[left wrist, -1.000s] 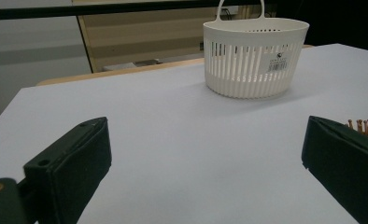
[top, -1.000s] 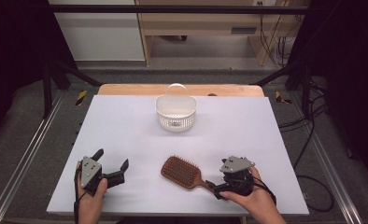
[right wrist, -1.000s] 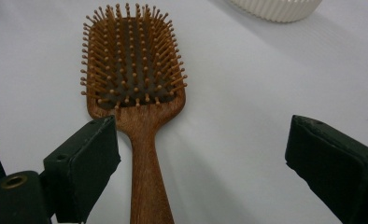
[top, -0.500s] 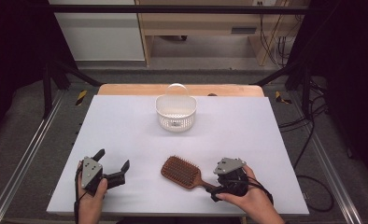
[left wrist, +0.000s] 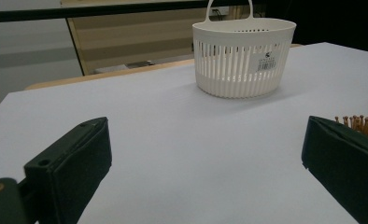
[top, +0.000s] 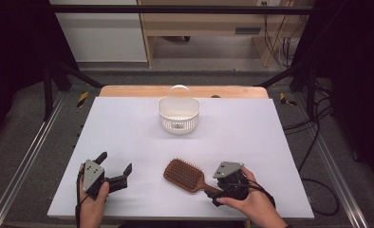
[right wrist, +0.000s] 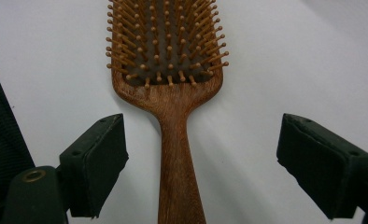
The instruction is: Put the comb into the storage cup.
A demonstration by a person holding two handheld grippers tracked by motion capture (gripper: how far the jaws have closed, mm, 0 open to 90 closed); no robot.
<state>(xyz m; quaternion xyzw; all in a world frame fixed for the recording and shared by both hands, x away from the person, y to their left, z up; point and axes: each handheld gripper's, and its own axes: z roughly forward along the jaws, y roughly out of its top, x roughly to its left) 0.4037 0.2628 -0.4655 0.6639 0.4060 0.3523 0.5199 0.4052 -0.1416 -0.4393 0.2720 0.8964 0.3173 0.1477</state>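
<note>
Right now we have the right gripper (top: 212,195) at the brush (top: 185,175), its jaws standing apart on either side of the wooden handle (right wrist: 176,158) and touching nothing. They have just been closing, with the handle between them, yet bare table (top: 251,137) shows on both sides of the wood in the right gripper view. The brush lies bristles up near the front edge of the table, at about five o'clock from the white basket (top: 178,114), well apart from it, its handle pointing toward five o'clock and into our right hand (top: 249,202).

As we judge it, the step is the grasp on the handle. To do it well, we should keep the handle centred between the pads, as it nearly is, so both meet the wood together and the brush does not swivel. We would bite on the straight part of the handle, short of the flare where it widens into the head, since the head is the heavy end and could droop from a grip too far back. We should keep the jaws low enough to catch the handle's sides and close until the pads are firm before lifting.

Our left gripper (top: 115,166) waits at nine o'clock from the brush, near it, jaws wide apart and holding nothing.
</note>
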